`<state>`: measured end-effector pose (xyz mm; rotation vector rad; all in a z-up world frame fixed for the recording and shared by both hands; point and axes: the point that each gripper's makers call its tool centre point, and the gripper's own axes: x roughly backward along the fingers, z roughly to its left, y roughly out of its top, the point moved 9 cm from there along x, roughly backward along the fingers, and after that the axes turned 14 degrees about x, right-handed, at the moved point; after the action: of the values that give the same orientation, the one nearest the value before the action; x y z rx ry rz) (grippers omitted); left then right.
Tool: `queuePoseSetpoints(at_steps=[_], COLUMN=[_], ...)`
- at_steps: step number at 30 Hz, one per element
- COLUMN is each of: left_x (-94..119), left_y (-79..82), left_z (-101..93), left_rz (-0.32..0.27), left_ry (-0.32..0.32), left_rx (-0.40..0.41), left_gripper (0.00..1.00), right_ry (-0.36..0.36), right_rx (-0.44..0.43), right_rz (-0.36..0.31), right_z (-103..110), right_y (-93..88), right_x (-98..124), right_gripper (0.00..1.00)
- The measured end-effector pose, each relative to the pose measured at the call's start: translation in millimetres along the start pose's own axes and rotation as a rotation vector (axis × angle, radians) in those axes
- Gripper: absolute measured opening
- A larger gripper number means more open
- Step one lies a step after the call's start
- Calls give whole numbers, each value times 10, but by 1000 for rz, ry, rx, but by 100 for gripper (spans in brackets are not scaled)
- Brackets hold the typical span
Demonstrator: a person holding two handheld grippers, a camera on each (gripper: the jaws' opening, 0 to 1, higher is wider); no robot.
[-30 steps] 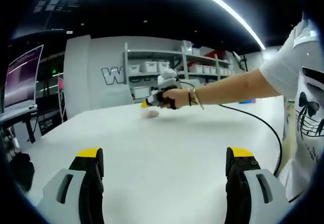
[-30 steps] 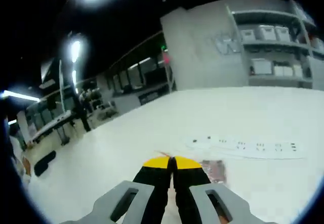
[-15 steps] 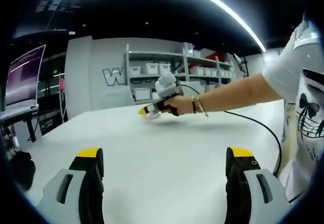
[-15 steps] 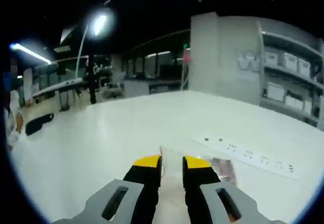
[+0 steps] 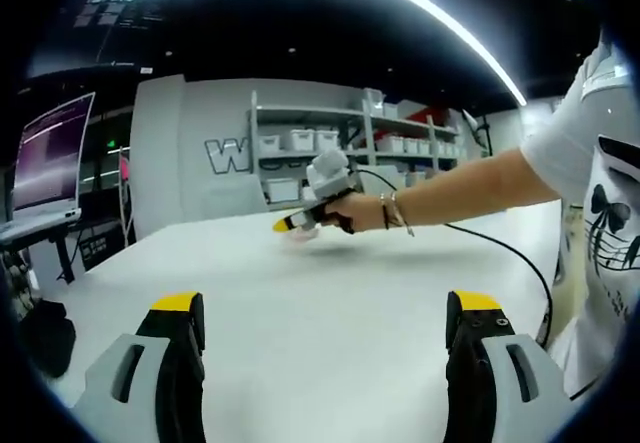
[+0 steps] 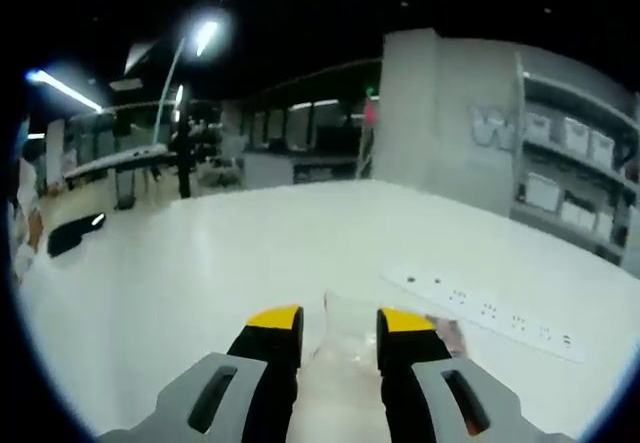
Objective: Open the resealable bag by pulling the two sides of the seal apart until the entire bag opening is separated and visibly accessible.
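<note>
The right gripper (image 6: 340, 325) has parted from pinched to slightly apart, holding nothing; the resealable bag (image 6: 352, 335) lies on the table (image 6: 200, 263) between its jaws; the left gripper (image 5: 327, 315) stands wide, empty. Step: regrasping one seal side; next, pinch its lip.

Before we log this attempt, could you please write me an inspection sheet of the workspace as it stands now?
Surface: white table, bare in front of the left gripper.
Job's things: clear resealable bag lying flat on the table between the right gripper's jaws.
Clutter: white power strip beyond the bag.
Grippers: left gripper wide open, off the bag; right gripper partly open over the bag.
Cables: black cable running from the right gripper across the table.
Surroundings: shelves with white bins; monitor.
</note>
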<state>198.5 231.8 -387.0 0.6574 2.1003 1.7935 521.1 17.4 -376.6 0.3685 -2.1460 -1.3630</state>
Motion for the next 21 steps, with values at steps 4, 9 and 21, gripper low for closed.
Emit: queuePoseSetpoints(at_steps=[4,9,21], left_x=[19,37,61], left_y=[7,7,17], left_z=[3,4,11], left_rz=[-5,-8,-12], left_ry=[4,6,12], left_rx=[-1,-2,-3], left_gripper=[100,100,100], right_ry=[0,-5,-25], right_rx=[-9,-11,-29], right_rz=[1,2,21], right_z=[14,22,-5], right_y=[9,17,6], right_x=[3,2,-1], right_gripper=[32,35,55])
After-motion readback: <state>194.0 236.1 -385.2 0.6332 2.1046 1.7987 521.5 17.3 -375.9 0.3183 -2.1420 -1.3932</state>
